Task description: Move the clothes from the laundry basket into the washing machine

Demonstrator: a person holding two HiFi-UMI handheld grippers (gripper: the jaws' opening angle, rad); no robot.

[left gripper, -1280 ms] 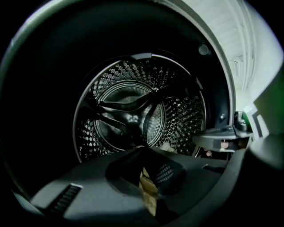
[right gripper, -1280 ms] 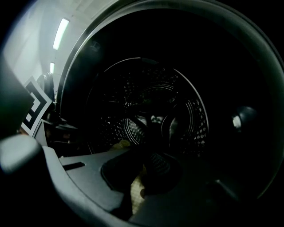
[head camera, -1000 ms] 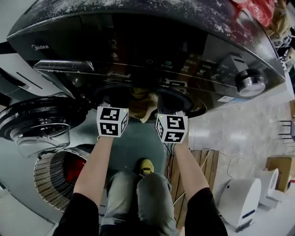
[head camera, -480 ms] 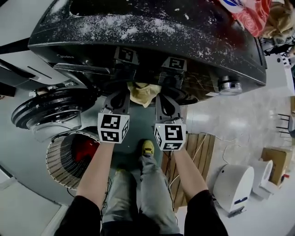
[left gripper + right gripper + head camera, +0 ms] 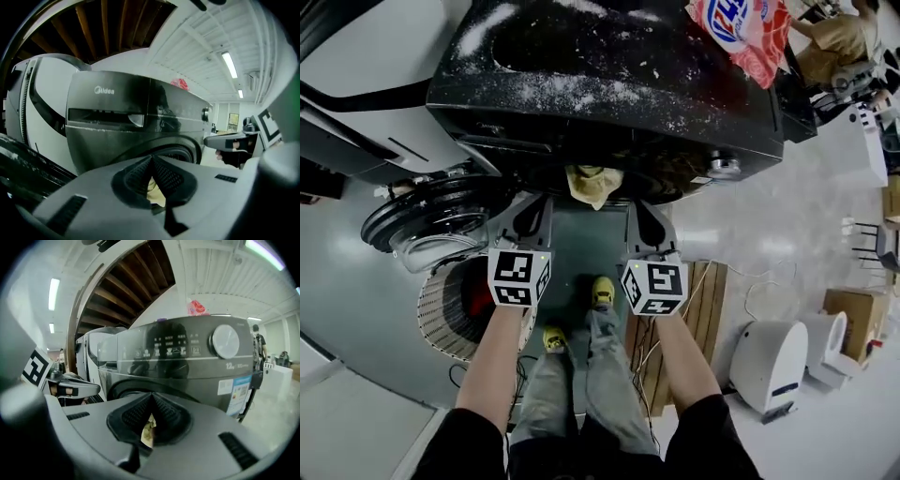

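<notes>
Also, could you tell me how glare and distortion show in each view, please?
Head view: wide-angle lens bends the washing machine. Left gripper view: fisheye, black corners, ceiling lamp glaring. Right gripper view: reflections on the glossy control panel; yellow cloth between the jaws blurred.

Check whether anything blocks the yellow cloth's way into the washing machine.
Nothing visible does. The yellow cloth, pinched by the left gripper and the right gripper, hangs right in front of the washing machine opening. The door is swung open to the left in the head view, clear of the path.
</notes>
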